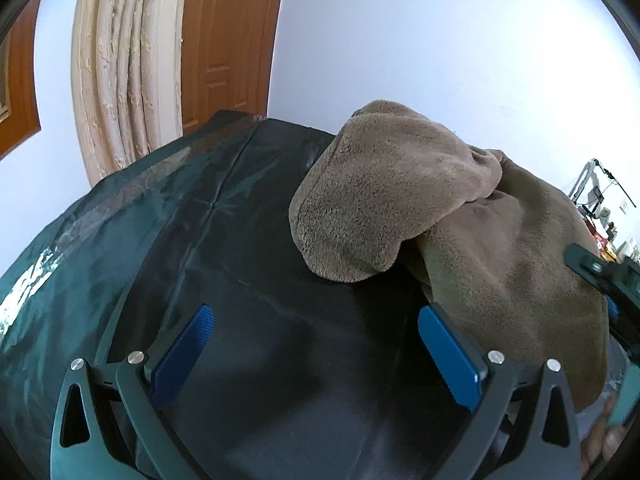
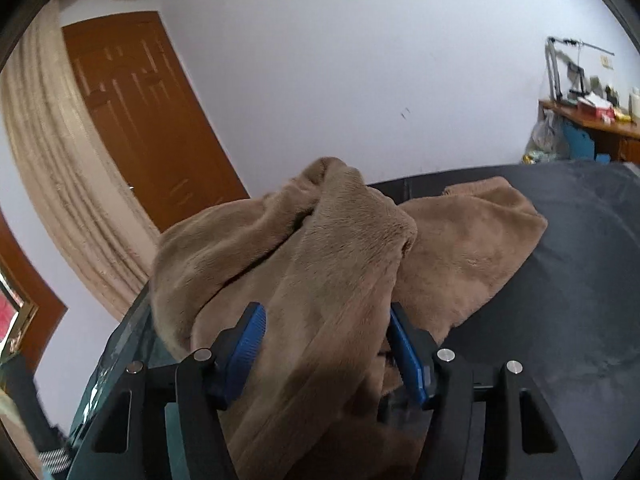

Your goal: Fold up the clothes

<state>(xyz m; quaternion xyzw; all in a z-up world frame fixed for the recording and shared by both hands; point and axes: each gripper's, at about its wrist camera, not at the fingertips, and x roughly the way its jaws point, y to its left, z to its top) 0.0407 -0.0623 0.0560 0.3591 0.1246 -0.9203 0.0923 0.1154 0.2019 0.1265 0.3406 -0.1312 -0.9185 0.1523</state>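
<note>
So the brown fleece garment [image 2: 320, 264] is bunched in a heap on the dark cloth-covered table [image 1: 240, 264], up toward its far edge by the white wall [image 2: 340, 60], with one rounded flap flopped over toward the middle. The right gripper [image 2: 326, 320] has a thick fold of that fleece between its blue pads [image 2: 250, 336] and both pads are pressing into it. The left gripper [image 1: 316, 320] just hangs over bare tabletop, jaws wide apart and holding nothing, right pad just beside the fleece's near edge.
</note>
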